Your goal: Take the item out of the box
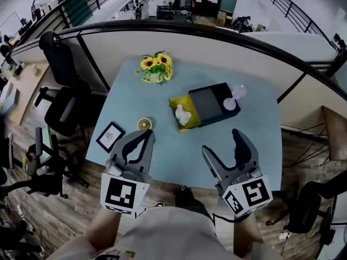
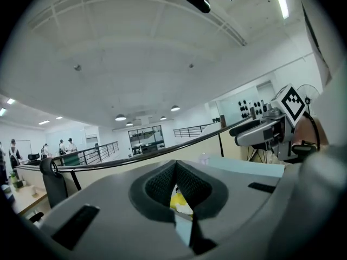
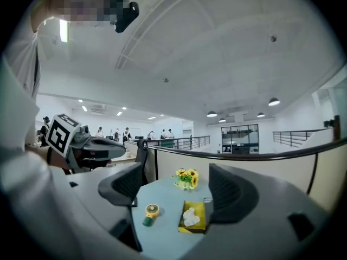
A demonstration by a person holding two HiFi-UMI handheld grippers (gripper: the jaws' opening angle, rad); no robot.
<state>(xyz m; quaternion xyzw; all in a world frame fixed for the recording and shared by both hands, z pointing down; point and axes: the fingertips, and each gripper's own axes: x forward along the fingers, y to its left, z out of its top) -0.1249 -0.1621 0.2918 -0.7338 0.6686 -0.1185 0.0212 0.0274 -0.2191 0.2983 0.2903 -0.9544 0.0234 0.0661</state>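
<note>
An open yellow box (image 1: pixel 188 114) lies mid-table against a black box part (image 1: pixel 216 103). In the yellow box lies a white crumpled item (image 1: pixel 183 114). Both grippers hover over the table's near edge, well short of the box. My left gripper (image 1: pixel 147 135) is shut, with nothing held; through its slit in the left gripper view (image 2: pixel 176 191) a bit of the yellow box (image 2: pixel 179 200) shows. My right gripper (image 1: pixel 221 141) stands open and empty. In the right gripper view (image 3: pixel 171 191) the box (image 3: pixel 194 225) and white item (image 3: pixel 190 216) lie ahead between its jaws.
A sunflower pot (image 1: pixel 156 66) stands at the table's far left. A small yellow round object (image 1: pixel 143 124) and a framed picture (image 1: pixel 110 136) lie near the left gripper. A white-pink object (image 1: pixel 233 99) rests on the black part. Office chairs (image 1: pixel 62 99) stand left of the table.
</note>
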